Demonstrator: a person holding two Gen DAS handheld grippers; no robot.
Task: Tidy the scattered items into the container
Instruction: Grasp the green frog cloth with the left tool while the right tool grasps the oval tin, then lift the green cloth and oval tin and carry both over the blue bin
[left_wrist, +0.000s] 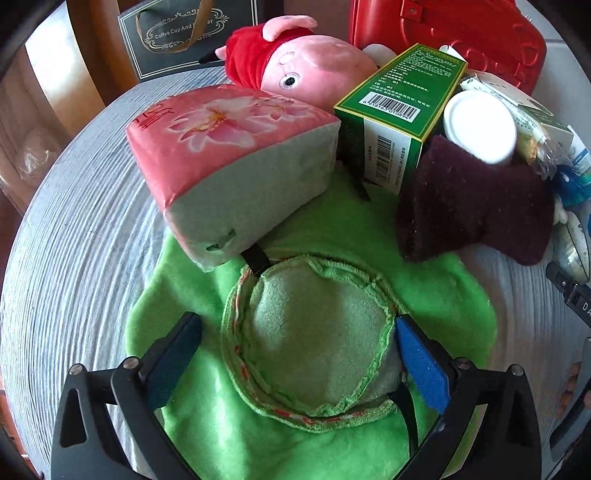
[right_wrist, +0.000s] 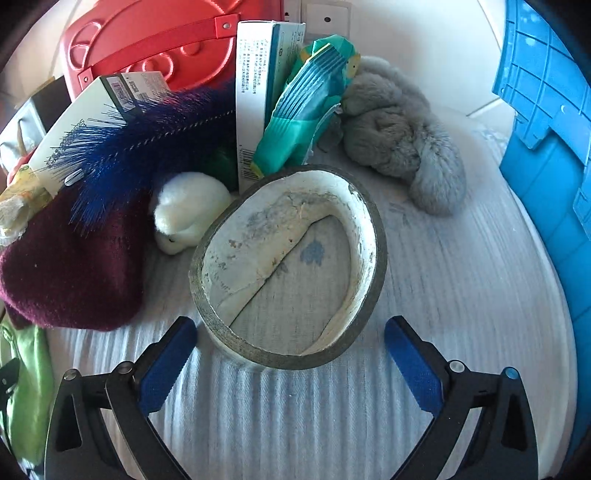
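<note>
Green plush pouch (left_wrist: 310, 332) fills the lower centre, straddled by the left tool (left_wrist: 299, 350), spread wide, gripping nothing. Right tool (right_wrist: 291, 354), also open and empty, faces the tape roll (right_wrist: 288, 266) dead ahead; blue container (right_wrist: 546, 147) waits far right.

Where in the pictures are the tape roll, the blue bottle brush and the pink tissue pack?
tape roll (right_wrist: 369, 236): right wrist view, on its white inner wall.
blue bottle brush (right_wrist: 140, 144): right wrist view, mid-bristles.
pink tissue pack (left_wrist: 221, 125): left wrist view, on its flowered top face.
</note>
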